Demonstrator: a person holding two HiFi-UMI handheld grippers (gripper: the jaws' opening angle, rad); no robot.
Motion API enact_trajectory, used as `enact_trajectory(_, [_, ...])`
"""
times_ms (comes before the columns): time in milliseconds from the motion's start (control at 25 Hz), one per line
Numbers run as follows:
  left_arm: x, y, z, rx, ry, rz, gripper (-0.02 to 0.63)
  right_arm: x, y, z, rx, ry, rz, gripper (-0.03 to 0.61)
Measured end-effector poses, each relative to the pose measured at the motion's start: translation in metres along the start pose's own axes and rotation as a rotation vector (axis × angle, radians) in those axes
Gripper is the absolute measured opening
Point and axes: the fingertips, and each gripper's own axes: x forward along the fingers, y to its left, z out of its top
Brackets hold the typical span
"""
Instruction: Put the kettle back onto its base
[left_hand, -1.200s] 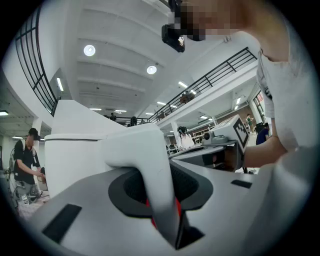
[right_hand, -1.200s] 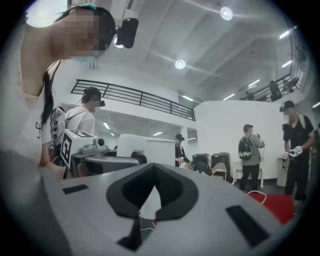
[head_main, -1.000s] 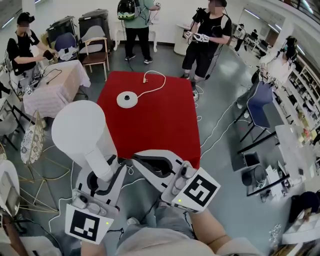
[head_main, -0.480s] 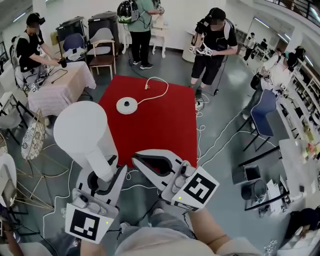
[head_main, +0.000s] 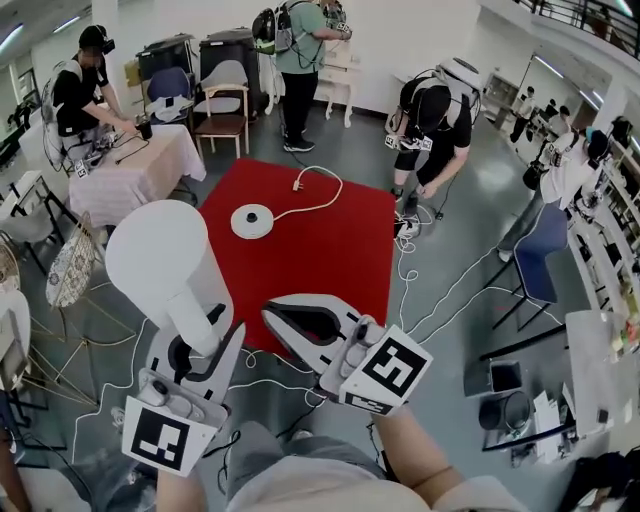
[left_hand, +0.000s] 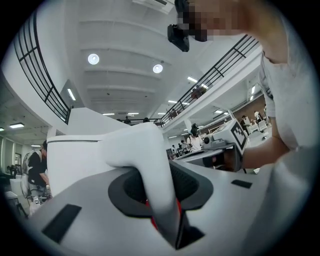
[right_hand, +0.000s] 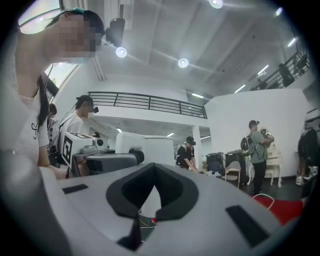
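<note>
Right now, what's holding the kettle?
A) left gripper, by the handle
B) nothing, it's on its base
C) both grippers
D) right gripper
A: the left gripper clamps the handle of the kettle; the right gripper is shut on nothing, and the base lies bare on the red surface.

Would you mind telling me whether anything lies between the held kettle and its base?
Nothing visible does. The red table is bare between the kettle and the base; the cord trails off the base's far side.
</note>
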Motion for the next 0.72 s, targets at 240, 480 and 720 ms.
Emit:
enact_trajectory(240, [0.015,0.01,-0.001,0.002,0.015,0.014,0.1,0.01,-0.013,-0.002,0.0,-0.002,0.026,0.009])
enact_trajectory(480, [0.046,0.029,-0.017,-0.002,0.018,-0.002,0.1,0.023,-0.051,-0.011,-0.002,0.003,0.004,0.008])
enact_trajectory(720, [0.085,0.056,-0.04,0.002,0.03,-0.04,0.1,0.049,-0.094,-0.022,-0.008,0.02,-0.013,0.009])
